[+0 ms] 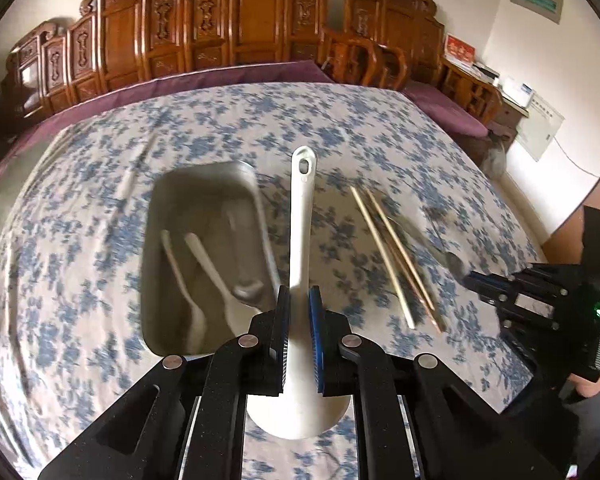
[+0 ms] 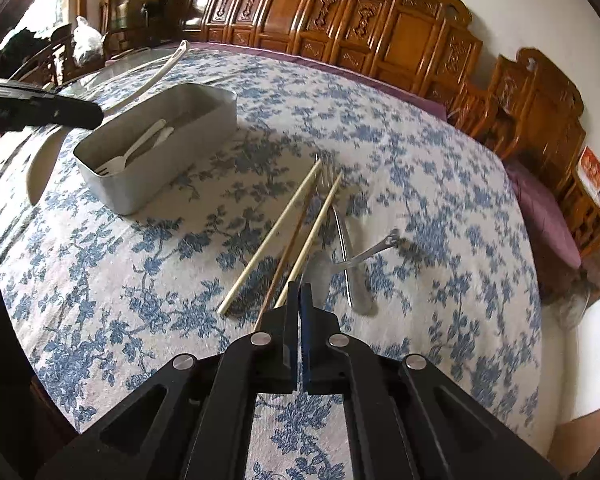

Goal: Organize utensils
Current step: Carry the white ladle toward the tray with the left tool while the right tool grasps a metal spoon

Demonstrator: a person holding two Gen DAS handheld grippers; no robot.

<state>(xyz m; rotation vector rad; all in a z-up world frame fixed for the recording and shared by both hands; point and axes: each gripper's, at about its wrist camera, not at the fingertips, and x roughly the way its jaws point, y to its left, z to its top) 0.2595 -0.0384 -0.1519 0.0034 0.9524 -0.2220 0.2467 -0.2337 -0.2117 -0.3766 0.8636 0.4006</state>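
Observation:
My left gripper (image 1: 299, 300) is shut on a large white rice paddle (image 1: 303, 216), handle pointing away, held just right of the grey metal bin (image 1: 158, 216). The bin holds white plastic utensils (image 1: 212, 264) and a metal spoon (image 1: 246, 290). In the right wrist view the bin (image 2: 140, 188) sits at the left with a white fork (image 2: 112, 166) inside, and the paddle (image 2: 44, 164) shows beside it. My right gripper (image 2: 299, 290) is shut and empty, above the near ends of several chopsticks (image 2: 276, 232). A metal fork (image 2: 342, 236) and a metal spoon (image 2: 364, 256) lie beside them.
The table carries a blue-flowered cloth (image 2: 440, 184). Carved wooden chairs (image 1: 236, 20) line the far edge. The right gripper's body (image 1: 540, 296) shows at the right of the left wrist view, near the chopsticks (image 1: 396, 256).

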